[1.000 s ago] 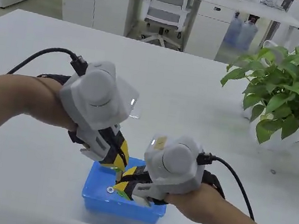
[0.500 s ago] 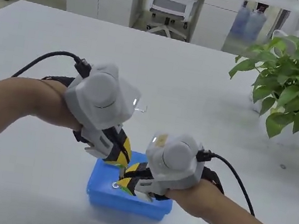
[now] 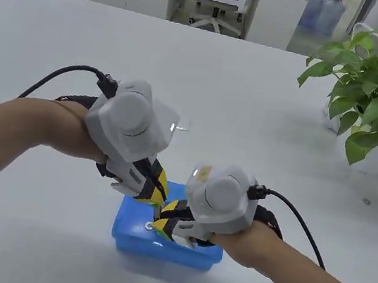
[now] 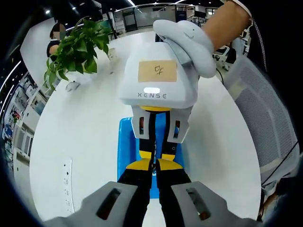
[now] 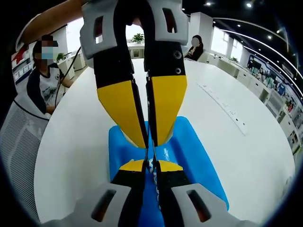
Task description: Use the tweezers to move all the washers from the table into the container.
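Your left claw [image 4: 152,164] and your right claw [image 5: 150,165] meet nose to nose above the blue container [image 3: 167,251], which stands on the white desk [image 3: 264,117]. Each has its jaws drawn in to a thin slit. Something slim runs in those slits, but it is too fine to call it the tweezers, so I cannot tell what either claw grips.

In the head view a small pale ring, most likely a washer [image 3: 150,227], sits right at the right claw's tip, over the near left part of the container. I cannot tell whether it lies on the blue floor or hangs pinched.

This looks like the drop. Bring the tips low, inside the walls, before you ease the squeeze, so that the ring falls only a short way and does not bounce over the rim. Loosen slowly and with one hand only, holding the other steady. The two noses are almost touching, so part them straight back along their own lines, not sideways. A sideways nudge could knock the other claw or shove the light container. Lift away only once you see the ring lying flat inside.
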